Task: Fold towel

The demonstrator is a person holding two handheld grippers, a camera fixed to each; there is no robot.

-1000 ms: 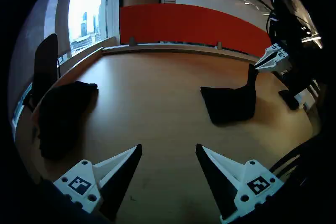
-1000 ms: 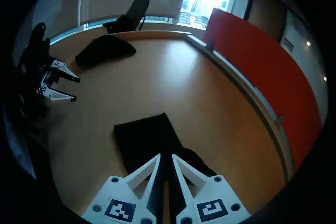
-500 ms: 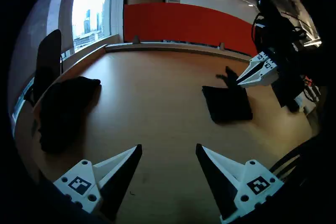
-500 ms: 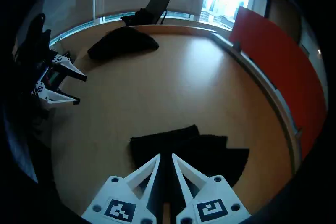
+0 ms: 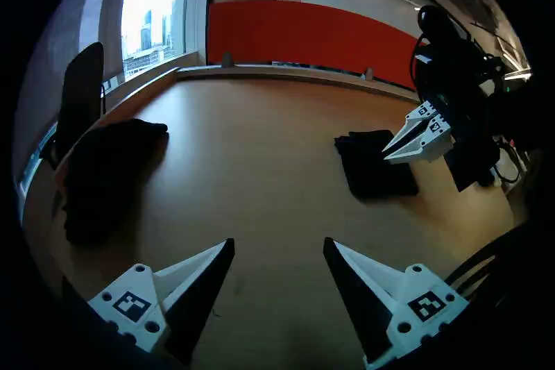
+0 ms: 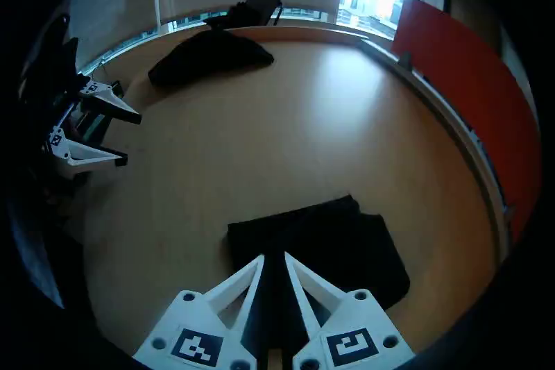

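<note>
- Here the left gripper [image 5: 277, 241] sits low in the left gripper view, level over the wooden table [image 5: 263, 148], its two white fingers spread wide with nothing between them
- In the right gripper view it appears at the left edge [image 6: 132, 139], fingers parted and pointing toward the middle of the frame, well apart from the towel
- The right gripper [image 6: 273, 257] points down and forward from the bottom centre of its own view; its fingers are drawn close, leaving only a narrow dark slit, and I cannot tell whether cloth is pinched there
- In the left gripper view the right gripper [image 5: 386, 156] comes in from the right, tilted downward, tips at the towel's right part
- The towel [image 6: 333, 245] is dark, folded into a compact, roughly rectangular pad, lying flat on the table just past the right gripper's tips; it sits right of centre in the left gripper view [image 5: 368, 169]
- A dark heap of cloth [image 5: 104, 175] lies at the left, near a chair [image 5: 80, 99]
</note>
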